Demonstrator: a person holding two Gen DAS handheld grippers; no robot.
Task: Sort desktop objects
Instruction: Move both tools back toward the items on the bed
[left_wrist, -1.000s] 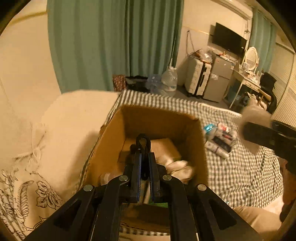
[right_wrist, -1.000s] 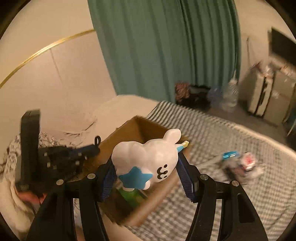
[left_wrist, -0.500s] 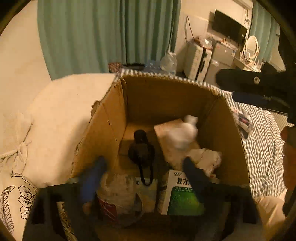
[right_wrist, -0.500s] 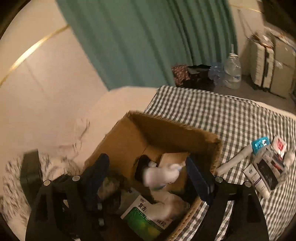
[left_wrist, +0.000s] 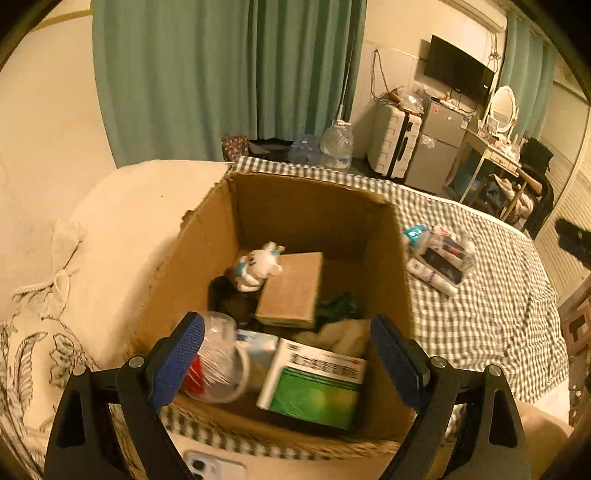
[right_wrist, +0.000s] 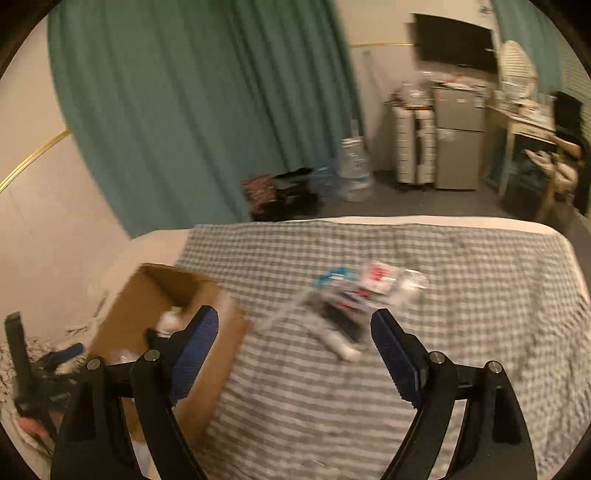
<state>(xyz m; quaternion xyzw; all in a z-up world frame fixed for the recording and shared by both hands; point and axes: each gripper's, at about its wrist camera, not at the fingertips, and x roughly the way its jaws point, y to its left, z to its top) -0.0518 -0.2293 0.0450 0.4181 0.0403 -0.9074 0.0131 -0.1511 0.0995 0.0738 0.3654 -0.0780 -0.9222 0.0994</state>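
Left wrist view: the left gripper (left_wrist: 288, 356) hangs over the open brown cardboard box (left_wrist: 388, 266) at frame centre, its blue-padded jaws now spread wide with nothing between them, where a second ago they were pressed together on a small black looped item. That dark item (left_wrist: 231, 299) appears to lie on the box floor, left of centre, though it is too dim to identify. The white plush rabbit with a blue star (left_wrist: 256, 266), a second ago still in the other gripper, now lies inside the box against a small brown carton (left_wrist: 291, 290); a clear plastic cup (left_wrist: 218, 356) and a green-and-white medicine packet (left_wrist: 314, 387) lie nearer the lower edge. Two items have thus been deposited.

Right wrist view: the right gripper (right_wrist: 293, 356) has its jaws apart and empty and has swung from the box, now at lower left, toward the blurred cluster of tubes and packets (right_wrist: 354, 302) on the grey checked bedspread (right_wrist: 461, 332) at frame centre. These unsorted items are probably the next pick
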